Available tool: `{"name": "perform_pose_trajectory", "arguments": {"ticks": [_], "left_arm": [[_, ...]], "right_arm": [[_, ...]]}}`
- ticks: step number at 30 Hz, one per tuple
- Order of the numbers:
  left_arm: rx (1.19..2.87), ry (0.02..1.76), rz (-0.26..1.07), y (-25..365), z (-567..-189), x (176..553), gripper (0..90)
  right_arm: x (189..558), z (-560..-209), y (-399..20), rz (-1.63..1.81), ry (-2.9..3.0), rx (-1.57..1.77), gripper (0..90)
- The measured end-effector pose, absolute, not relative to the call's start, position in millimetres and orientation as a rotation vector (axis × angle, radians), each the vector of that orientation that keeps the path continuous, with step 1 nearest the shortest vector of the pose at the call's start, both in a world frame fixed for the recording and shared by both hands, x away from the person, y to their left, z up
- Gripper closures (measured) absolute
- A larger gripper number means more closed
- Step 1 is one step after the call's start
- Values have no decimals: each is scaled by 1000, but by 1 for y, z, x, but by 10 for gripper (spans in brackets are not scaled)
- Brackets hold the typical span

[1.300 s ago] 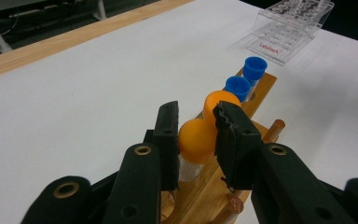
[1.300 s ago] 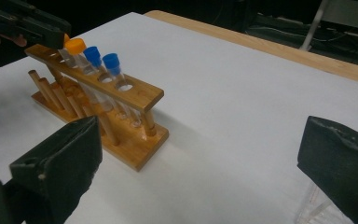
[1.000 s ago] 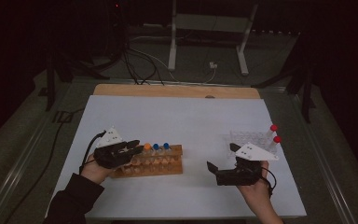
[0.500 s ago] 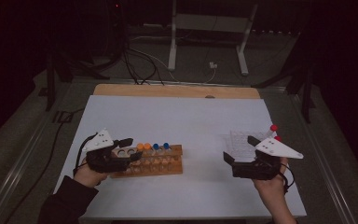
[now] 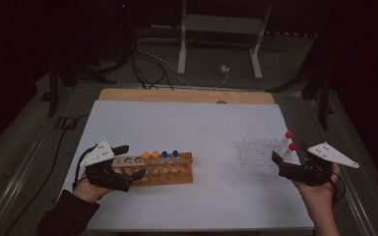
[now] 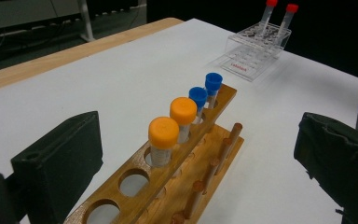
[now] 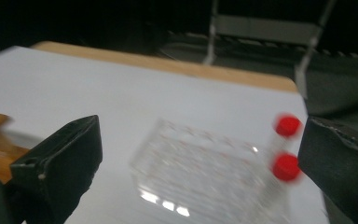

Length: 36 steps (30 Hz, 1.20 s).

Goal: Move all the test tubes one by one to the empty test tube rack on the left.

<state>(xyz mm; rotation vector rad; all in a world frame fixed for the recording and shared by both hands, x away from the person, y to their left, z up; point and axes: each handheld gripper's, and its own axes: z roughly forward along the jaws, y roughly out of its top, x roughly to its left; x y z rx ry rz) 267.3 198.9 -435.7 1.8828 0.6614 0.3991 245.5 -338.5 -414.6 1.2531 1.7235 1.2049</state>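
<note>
Your right hand-held gripper [image 7: 200, 177], jaws apart and empty, is facing the upright red-capped tubes [image 7: 286, 147] just ahead, toward its right jaw.

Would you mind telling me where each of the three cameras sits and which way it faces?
High view: above the person's side, looking forward and down on the white table; both forearms, left gripper and right gripper show.
Left gripper view: on the left gripper, looking along the wooden rack towards the clear rack; its jaws, just opened, stand apart.
Right gripper view: on the right gripper, facing the clear rack, blurred; jaws apart.
Shared: both gripper views show the red-capped tubes.
</note>
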Motion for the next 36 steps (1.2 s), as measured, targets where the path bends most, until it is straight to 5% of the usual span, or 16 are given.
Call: {"name": "perform_pose_trajectory", "arguments": {"ticks": [7,21,36], "left_arm": [[1888,651,403,200,-435,265,19],[1892,653,412,199,-437,265,19],[1882,652,414,200,-435,263,19]], "right_arm": [[257,-441,-359,1100,1706,1369,40],[277,-463,-375,942,1723,1554,480],[296,-470,-370,917,1728,1586,724]]}}
